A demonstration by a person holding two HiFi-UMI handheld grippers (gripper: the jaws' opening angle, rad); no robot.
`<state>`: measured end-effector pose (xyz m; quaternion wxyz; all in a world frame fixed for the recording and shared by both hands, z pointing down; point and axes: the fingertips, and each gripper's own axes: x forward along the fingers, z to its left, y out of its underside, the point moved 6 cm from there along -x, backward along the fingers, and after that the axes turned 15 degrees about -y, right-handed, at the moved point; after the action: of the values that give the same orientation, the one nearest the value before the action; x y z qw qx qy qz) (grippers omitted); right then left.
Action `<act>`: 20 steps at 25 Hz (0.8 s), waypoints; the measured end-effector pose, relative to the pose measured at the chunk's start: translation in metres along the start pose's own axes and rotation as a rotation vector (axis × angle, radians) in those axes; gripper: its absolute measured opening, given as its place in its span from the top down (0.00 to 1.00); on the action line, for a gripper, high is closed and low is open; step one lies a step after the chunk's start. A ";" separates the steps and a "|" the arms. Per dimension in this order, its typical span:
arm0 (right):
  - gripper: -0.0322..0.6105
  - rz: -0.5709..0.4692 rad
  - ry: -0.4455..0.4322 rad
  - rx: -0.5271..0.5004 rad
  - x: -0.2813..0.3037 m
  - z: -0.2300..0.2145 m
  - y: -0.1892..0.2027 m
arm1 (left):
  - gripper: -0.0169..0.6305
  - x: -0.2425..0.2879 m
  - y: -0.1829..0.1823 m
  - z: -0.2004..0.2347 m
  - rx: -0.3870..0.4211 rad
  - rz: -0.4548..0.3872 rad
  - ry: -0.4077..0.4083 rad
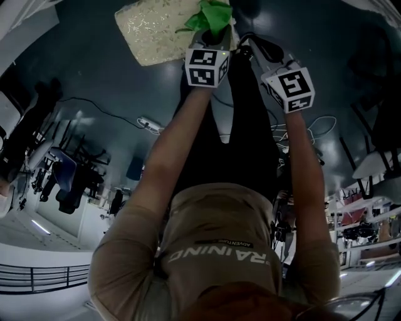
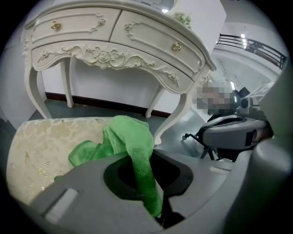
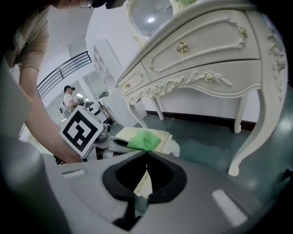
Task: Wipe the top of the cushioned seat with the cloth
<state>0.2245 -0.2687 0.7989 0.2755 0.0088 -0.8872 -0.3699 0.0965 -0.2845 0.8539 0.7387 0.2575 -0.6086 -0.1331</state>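
Observation:
The cushioned seat [image 1: 156,31] has a cream patterned top and lies at the top of the head view; it also shows in both gripper views [image 2: 39,146] [image 3: 167,141]. A green cloth [image 2: 130,141] is bunched over the seat's near edge. My left gripper [image 2: 142,160] is shut on the cloth [image 1: 210,15], which hangs down between its jaws. Just to its right, my right gripper [image 1: 250,47] is off the seat's edge above the dark floor. In its own view the right gripper [image 3: 146,153] is shut with nothing in it, and the cloth [image 3: 144,140] shows just beyond its tips.
A white ornate dressing table [image 2: 114,50] [image 3: 206,59] stands right behind the seat, one curved leg [image 2: 176,114] close to the seat's corner. A power strip and cable [image 1: 150,124] lie on the dark floor. Dark chairs [image 1: 69,182] stand off to the left.

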 end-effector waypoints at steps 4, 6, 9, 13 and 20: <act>0.95 -0.007 0.010 0.003 -0.020 -0.018 0.004 | 0.90 0.008 -0.002 -0.032 0.004 0.000 0.028; 0.95 -0.005 0.019 0.003 -0.031 -0.027 0.008 | 0.90 0.011 -0.004 -0.048 0.008 -0.002 0.042; 0.95 -0.005 0.044 0.012 -0.046 -0.036 0.016 | 0.90 0.008 -0.008 -0.070 0.019 -0.008 0.088; 0.95 -0.012 0.064 0.016 -0.054 -0.034 0.025 | 0.90 -0.008 -0.011 -0.086 0.039 -0.046 0.144; 0.95 0.009 0.031 -0.029 -0.016 0.020 0.016 | 0.90 -0.066 -0.004 -0.037 0.052 -0.129 0.128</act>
<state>0.2309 -0.2408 0.7905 0.2909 0.0064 -0.8775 -0.3812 0.1176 -0.2460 0.7922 0.7591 0.3233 -0.5453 -0.1479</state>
